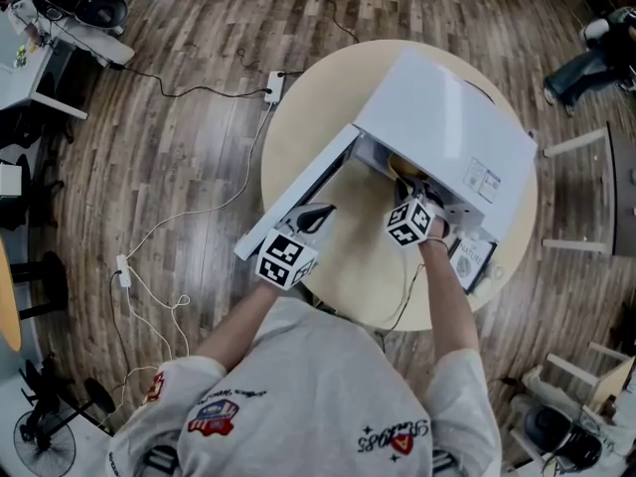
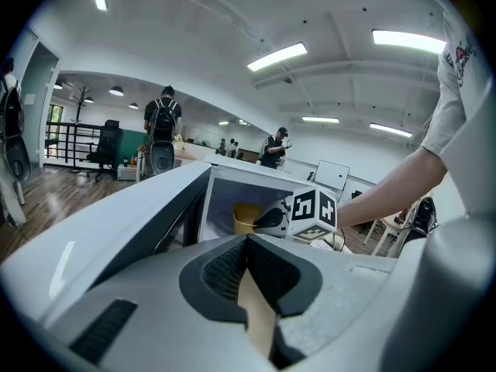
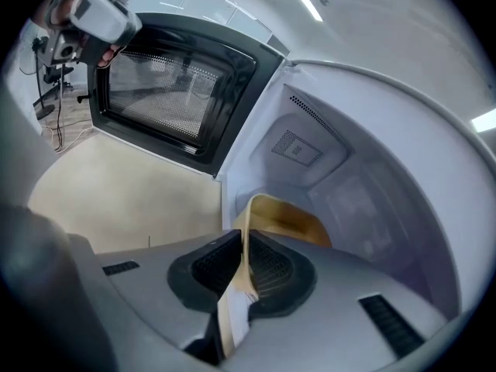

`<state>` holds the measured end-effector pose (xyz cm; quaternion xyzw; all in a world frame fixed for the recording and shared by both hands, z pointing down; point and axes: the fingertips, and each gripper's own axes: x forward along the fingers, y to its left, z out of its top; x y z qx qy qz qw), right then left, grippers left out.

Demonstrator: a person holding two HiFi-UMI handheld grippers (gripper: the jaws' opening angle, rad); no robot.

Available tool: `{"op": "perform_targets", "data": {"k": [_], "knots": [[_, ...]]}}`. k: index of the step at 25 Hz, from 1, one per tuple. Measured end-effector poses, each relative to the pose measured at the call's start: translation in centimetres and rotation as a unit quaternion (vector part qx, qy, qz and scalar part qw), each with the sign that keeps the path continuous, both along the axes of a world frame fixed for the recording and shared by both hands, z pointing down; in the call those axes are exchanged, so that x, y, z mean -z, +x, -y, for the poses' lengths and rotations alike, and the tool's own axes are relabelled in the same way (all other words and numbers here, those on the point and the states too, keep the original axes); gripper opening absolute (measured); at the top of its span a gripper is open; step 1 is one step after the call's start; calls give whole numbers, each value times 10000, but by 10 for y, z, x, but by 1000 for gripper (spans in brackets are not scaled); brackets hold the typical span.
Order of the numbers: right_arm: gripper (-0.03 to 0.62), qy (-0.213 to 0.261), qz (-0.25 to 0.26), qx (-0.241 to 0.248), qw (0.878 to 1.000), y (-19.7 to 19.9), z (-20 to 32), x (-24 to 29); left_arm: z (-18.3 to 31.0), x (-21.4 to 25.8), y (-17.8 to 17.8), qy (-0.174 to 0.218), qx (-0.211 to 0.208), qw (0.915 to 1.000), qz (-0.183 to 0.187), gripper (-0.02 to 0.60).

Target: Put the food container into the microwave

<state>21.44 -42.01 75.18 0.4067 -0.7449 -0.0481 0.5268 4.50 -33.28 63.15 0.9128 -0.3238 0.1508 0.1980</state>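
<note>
A white microwave [image 1: 447, 137] stands on a round beige table [image 1: 348, 276], its door [image 1: 298, 202] swung open to the left. My right gripper [image 1: 418, 195] reaches into the cavity. In the right gripper view its jaws [image 3: 246, 242] are shut on the thin rim of the yellow food container [image 3: 291, 219], which sits low inside the cavity [image 3: 364, 200]. The left gripper view shows the container [image 2: 246, 217] in the opening with the right gripper [image 2: 273, 220] on it. My left gripper [image 1: 318, 217] hovers by the open door, jaws [image 2: 248, 242] shut with nothing in them.
The door's dark window [image 3: 178, 91] faces the cavity at the left. A power strip [image 1: 271, 87] and white cables lie on the wooden floor beyond the table's left edge. Chairs [image 1: 586, 217] stand at the right. People stand far off in the room [image 2: 163, 122].
</note>
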Motion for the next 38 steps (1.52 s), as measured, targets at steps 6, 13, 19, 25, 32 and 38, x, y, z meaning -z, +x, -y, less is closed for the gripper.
{"op": "perform_targets", "data": {"k": [6, 13, 19, 25, 32, 38], "knots": [[35, -73, -31, -155, 9998, 7, 3, -6, 0, 0, -2, -27, -5, 10000, -22, 5], [35, -34, -74, -258, 9996, 13, 8, -9, 1, -4, 1, -61, -3, 10000, -29, 5], [35, -7, -167, -284, 9995, 13, 15, -8, 1, -3, 0, -95, -5, 9999, -52, 5], [35, -4, -223, -353, 9991, 19, 21, -10, 2, -6, 2, -111, -4, 9999, -54, 3], [44, -56, -188, -403, 9990, 20, 21, -15, 2, -8, 3, -126, -29, 9999, -58, 3], [51, -89, -165, -439, 9989, 20, 21, -15, 3, -9, 3, -132, -55, 9999, -57, 5]]}}
